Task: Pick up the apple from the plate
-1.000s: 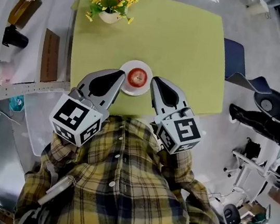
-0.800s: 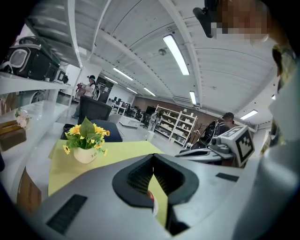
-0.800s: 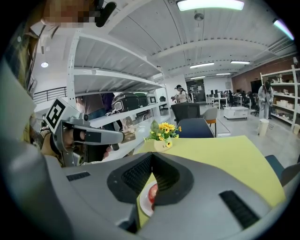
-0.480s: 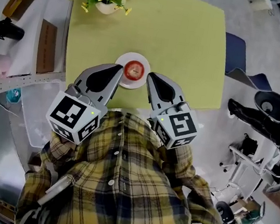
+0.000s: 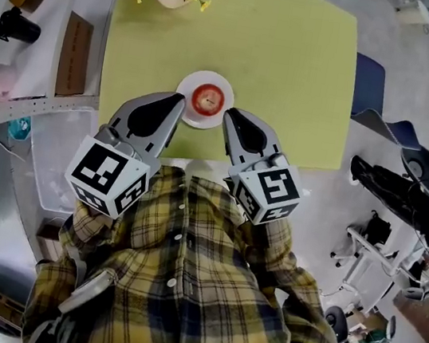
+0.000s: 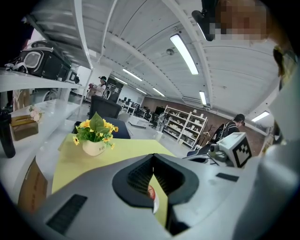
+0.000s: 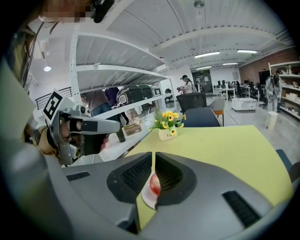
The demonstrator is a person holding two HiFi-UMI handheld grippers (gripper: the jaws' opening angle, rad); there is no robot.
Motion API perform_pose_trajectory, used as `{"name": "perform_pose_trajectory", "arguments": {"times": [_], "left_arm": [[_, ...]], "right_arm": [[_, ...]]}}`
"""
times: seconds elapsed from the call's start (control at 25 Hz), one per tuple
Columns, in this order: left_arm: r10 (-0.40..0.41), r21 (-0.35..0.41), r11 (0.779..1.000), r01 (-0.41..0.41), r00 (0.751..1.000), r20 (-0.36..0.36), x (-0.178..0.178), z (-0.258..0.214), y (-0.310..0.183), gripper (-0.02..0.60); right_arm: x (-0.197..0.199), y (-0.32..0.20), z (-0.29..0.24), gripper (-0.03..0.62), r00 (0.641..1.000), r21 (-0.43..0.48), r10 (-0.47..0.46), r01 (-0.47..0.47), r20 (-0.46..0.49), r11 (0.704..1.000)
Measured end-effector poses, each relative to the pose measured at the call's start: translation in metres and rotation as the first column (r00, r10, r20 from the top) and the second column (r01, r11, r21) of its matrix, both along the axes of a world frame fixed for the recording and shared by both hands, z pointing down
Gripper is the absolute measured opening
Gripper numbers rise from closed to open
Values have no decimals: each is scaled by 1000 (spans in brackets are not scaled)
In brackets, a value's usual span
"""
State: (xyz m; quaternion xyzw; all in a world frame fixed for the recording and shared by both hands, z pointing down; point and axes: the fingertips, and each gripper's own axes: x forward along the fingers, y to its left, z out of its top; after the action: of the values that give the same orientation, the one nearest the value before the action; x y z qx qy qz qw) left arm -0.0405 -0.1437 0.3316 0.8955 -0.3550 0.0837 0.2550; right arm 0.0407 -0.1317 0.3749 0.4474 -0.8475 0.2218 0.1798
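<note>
Left gripper (image 5: 181, 100), right gripper (image 5: 226, 113), both closed, flank one apple (image 5: 208, 99) on one plate (image 5: 207, 77).

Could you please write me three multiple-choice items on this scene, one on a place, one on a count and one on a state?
1. Where does the round red apple lie?
A. on the round white plate
B. in a basket
C. in a cup

2. How many apples are on the yellow-green table?
A. three
B. one
C. two

3. How do the jaws of the right gripper stand?
A. wide apart
B. closed on the apple
C. together, with nothing held

Answers:
1 A: the apple sits in the middle of the plate.
2 B: only one fruit shows.
3 C: the jaw tips meet, with the apple beyond them.
</note>
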Motion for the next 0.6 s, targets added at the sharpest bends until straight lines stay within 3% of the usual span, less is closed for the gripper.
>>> {"name": "perform_pose_trajectory", "arguments": {"times": [0.2,0.28,0.6], "left_arm": [[-5,-22,1000,5,1000,10,0,12,5,8],[-2,-30,1000,3,1000,16,2,17,6,8],[-11,-75,997,14,999,43,2,36,12,8]], "right_arm": [[1,-3,9,11,1000,-9,-5,6,10,1000],[1,-5,13,69,1000,-19,-15,15,18,1000],[2,-11,32,191,998,-26,-49,50,40,998]]}}
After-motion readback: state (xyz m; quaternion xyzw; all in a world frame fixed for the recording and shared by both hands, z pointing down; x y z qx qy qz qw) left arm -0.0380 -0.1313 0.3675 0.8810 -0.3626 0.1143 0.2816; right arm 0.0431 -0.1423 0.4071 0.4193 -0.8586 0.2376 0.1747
